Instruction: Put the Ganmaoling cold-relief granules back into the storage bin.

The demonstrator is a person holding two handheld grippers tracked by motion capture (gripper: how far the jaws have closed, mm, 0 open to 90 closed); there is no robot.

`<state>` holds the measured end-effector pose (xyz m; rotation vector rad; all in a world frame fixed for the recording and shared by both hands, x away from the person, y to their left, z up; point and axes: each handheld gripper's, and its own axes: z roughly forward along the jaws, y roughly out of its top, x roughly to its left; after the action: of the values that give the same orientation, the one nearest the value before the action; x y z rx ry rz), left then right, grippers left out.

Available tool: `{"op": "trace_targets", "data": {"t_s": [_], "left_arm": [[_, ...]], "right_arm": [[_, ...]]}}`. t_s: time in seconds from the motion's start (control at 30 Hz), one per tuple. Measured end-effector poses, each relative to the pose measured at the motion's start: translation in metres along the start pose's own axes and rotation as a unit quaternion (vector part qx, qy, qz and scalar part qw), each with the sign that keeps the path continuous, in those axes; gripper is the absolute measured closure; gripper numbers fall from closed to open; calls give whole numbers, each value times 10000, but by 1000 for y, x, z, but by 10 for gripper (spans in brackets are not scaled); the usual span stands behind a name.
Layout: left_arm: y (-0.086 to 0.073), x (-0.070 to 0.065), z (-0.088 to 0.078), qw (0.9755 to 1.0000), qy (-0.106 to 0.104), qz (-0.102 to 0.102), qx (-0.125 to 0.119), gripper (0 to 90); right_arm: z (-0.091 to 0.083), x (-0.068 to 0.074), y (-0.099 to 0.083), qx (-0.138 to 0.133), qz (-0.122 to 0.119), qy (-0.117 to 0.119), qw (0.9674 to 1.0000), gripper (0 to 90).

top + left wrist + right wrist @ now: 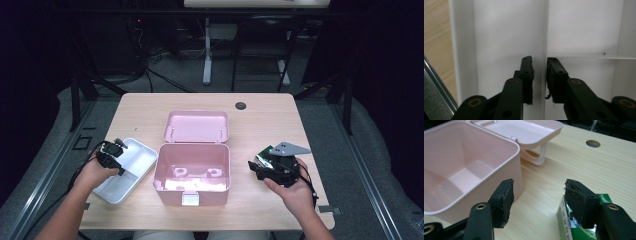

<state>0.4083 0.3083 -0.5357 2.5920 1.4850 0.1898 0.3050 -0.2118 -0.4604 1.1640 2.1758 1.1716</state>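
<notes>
Hovering over the white tray (131,166) at my left, I am keeping my left gripper (539,80) pointed down into it, its black rubber-padded jaws standing a little apart on either side of the thin, smooth plastic divider (545,37) without pressing it. The tray is lying on the pale wood-grain worktop (270,125), just beside the glossy pink box (192,172), a rounded rectangular tub with its hinged lid (197,126) lying open behind it. My right gripper (537,195) is resting to the right of the box with its worn, gritty pads spread wide and gripping nothing, one jaw sitting against a green and white printed carton (566,225) lying flat on the worktop.
</notes>
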Motion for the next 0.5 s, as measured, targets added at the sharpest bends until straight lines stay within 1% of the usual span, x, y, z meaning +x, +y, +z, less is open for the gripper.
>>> {"op": "trace_targets", "data": {"t_s": [0.03, 0.07, 0.1, 0.13, 0.17, 0.23, 0.3, 0.33, 0.37, 0.4, 0.43, 0.5], "left_arm": [[-2, 0, -3, 10000, 14, -35, -79, 714], [-4, 1, -6, 9999, -62, -43, -80, 677], [-6, 1, -7, 9998, -132, -96, -69, 627], [-7, 0, -10, 9999, -115, -7, -63, 607], [-8, -1, -12, 9999, -139, 20, -94, 598], [-9, -1, -19, 9995, -228, 25, -229, 572], [-9, -2, -26, 9991, -262, 54, -337, 558], [-8, -2, -31, 9990, -232, 69, -365, 552], [-8, -3, -35, 9990, -143, 107, -415, 527], [-9, -5, -40, 9987, -39, 131, -482, 525], [-9, -6, -42, 9985, 8, 167, -525, 513], [-10, -10, -44, 9980, 20, 269, -565, 499]], "right_arm": [[1, -1, 3, 134, -38, -18, 9999, 372], [3, -3, 6, 256, -82, -41, 9996, 361], [5, -4, 11, 401, -159, -108, 9990, 352], [6, -5, 13, 504, -175, -123, 9985, 345], [8, -7, 18, 700, -185, -137, 9973, 335], [10, -9, 24, 918, -235, -190, 9953, 328], [15, -12, 31, 1176, -325, -227, 9923, 310], [17, -12, 34, 1331, -332, -218, 9903, 298], [19, -13, 37, 1481, -376, -205, 9880, 289], [22, -12, 40, 1638, -389, -213, 9855, 289], [24, -12, 43, 1767, -460, -225, 9829, 289], [28, -12, 46, 1955, -483, -197, 9793, 281]]}}
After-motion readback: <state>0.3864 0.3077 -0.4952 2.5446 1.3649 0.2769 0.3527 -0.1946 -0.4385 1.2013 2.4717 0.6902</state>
